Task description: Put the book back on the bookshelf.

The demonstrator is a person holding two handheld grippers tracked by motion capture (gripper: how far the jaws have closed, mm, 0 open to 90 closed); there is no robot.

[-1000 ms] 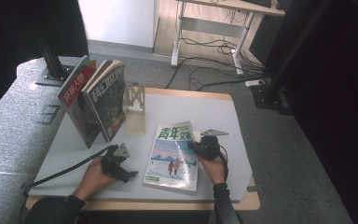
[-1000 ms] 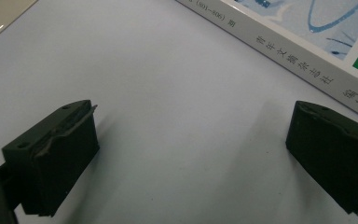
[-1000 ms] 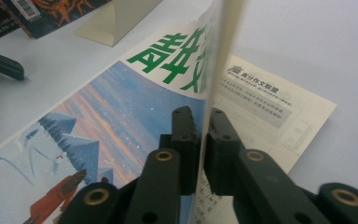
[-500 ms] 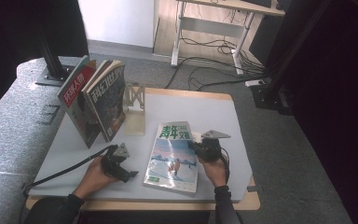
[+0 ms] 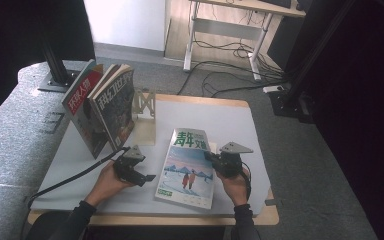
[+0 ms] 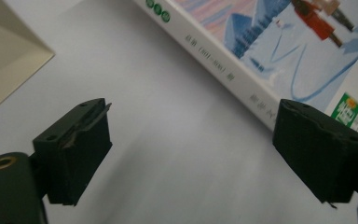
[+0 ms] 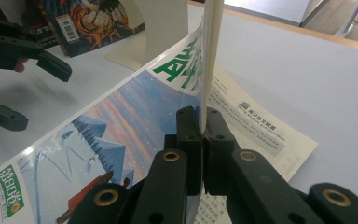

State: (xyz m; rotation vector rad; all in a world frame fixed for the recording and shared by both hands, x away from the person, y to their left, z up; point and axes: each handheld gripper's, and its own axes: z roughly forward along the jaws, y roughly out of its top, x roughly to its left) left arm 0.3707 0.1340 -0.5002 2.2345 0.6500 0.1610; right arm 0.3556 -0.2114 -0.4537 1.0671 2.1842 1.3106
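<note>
A magazine [image 5: 187,167] with a blue snowy cover and green title lies on the grey tabletop between my hands. My right gripper [image 5: 214,159] is shut on its right edge, and in the right gripper view the jaws [image 7: 204,126] clamp the cover and a stack of pages tilted up off the table. A printed page [image 7: 256,116] stays flat beneath. My left gripper [image 5: 142,176] is open just left of the magazine's spine [image 6: 223,79]. Its jaws have just been closing a little, with only bare table between them [image 6: 193,154].
Two magazines [image 5: 100,107] stand leaning against a cream bookend [image 5: 145,117] at the back left of the table. The left gripper's black cable [image 5: 70,177] trails off the front left. The wooden table edge [image 5: 260,217] runs along the front.
The right gripper has lifted the magazine's right edge, so the cover now tilts up. The left gripper has risen slightly beside the spine and its jaws have narrowed a little.
</note>
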